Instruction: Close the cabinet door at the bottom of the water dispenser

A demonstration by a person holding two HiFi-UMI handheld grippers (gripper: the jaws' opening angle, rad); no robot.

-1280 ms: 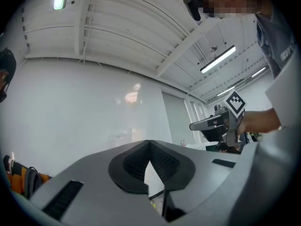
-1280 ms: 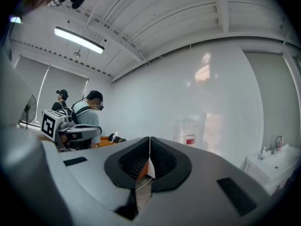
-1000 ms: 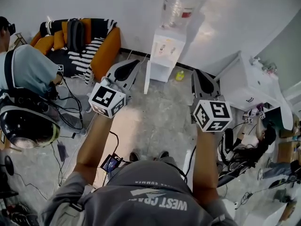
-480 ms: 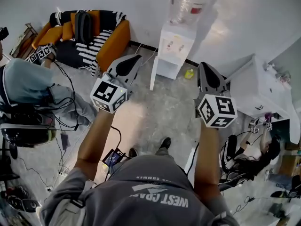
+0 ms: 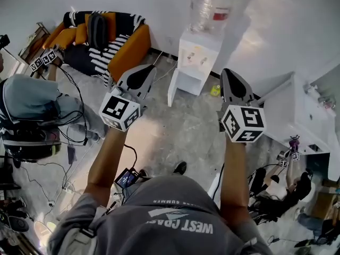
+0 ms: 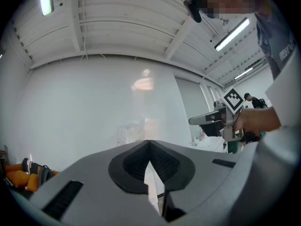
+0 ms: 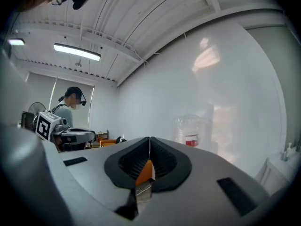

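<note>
Assessing progress from the head view, locate the white floor-standing water dispenser (image 5: pixel 199 54) at upper centre of the frame, with the clear plastic water bottle (image 5: pixel 210 4) seated on top. Note the white cabinet door (image 5: pixel 171 89) at its base: swung out toward the lower left of the unit, standing edge-on to the camera, not closed. Treat the task as not yet begun in effect, with no contact made on the door.

Find the left gripper (image 5: pixel 150 69) at centre left and the right gripper (image 5: pixel 227 73) at centre right, both held out in front, pointing toward the dispenser and well apart from it over the grey floor (image 5: pixel 180 134). Read the jaw state in each gripper view: tips pressed together on both, nothing between them. Note the left gripper as the nearer one to the free edge of the door.

Remaining, by judgement: close in on the dispenser, lower a gripper to the door, push the panel round until flush with the cabinet front. Disregard the small yellow object (image 5: pixel 215 91) on the floor just right of the base, and the orange sofa (image 5: pixel 127 49) at upper left.
</note>
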